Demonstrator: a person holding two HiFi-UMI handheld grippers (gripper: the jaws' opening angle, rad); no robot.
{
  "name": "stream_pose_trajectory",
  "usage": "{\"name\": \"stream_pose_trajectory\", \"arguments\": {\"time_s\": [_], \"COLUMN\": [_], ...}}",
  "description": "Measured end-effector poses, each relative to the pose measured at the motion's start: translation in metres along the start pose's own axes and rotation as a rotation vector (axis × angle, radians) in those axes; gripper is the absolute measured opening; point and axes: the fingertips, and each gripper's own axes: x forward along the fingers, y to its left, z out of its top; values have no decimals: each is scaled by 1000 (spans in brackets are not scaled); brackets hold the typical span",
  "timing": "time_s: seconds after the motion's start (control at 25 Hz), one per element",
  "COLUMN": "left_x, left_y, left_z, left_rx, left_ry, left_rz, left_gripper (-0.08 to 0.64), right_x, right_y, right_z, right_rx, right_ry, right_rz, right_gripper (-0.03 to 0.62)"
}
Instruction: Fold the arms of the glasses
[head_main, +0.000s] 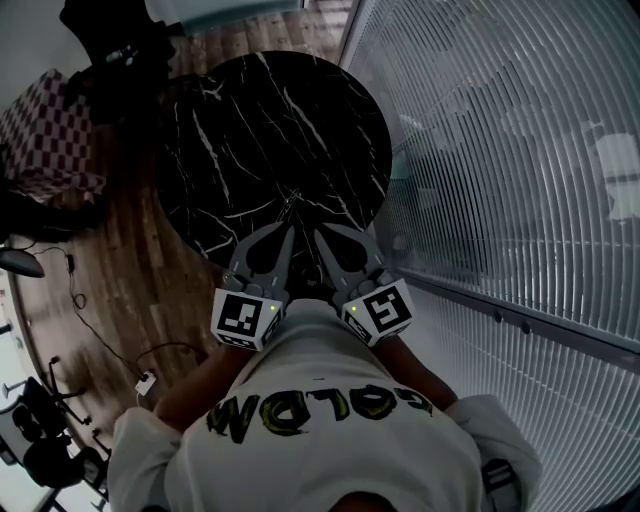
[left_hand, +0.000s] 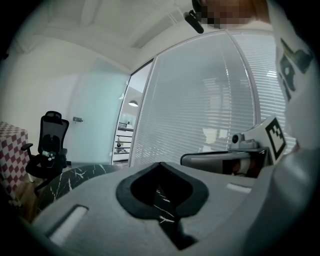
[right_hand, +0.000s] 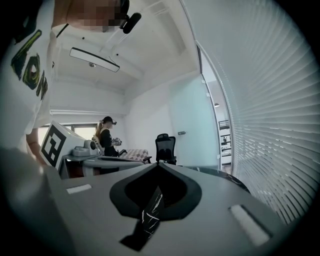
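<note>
I cannot make out the glasses in any view; the round black marble table (head_main: 270, 140) shows only white veins. Both grippers hang side by side over the table's near edge, close to my chest. My left gripper (head_main: 290, 230) has its jaws pressed together, and nothing is between them. In the left gripper view its tips (left_hand: 160, 164) meet in front of the blinds, with the right gripper's marker cube (left_hand: 274, 136) beside them. The jaws of my right gripper (head_main: 318, 233) are also together and empty. Its own view shows the tips (right_hand: 159, 164) closed.
A glass wall with blinds (head_main: 500, 150) runs along the table's right side. A checkered seat (head_main: 45, 140) and dark furniture stand at the left on the wood floor (head_main: 110, 280), where cables lie. A black office chair (right_hand: 165, 148) and a standing person (right_hand: 106, 134) are further off.
</note>
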Motion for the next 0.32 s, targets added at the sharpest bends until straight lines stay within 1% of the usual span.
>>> {"name": "stream_pose_trajectory", "arguments": {"time_s": [0.32], "left_x": [2], "left_y": [3], "left_z": [-9], "left_rx": [-13], "left_ry": [24], "left_rz": [-2], "left_gripper": [2], "right_x": [3], "right_y": [-1], "right_z": [-5], "right_rx": [-6], "right_ry": [25], "right_rz": [5], "right_gripper": [2]}}
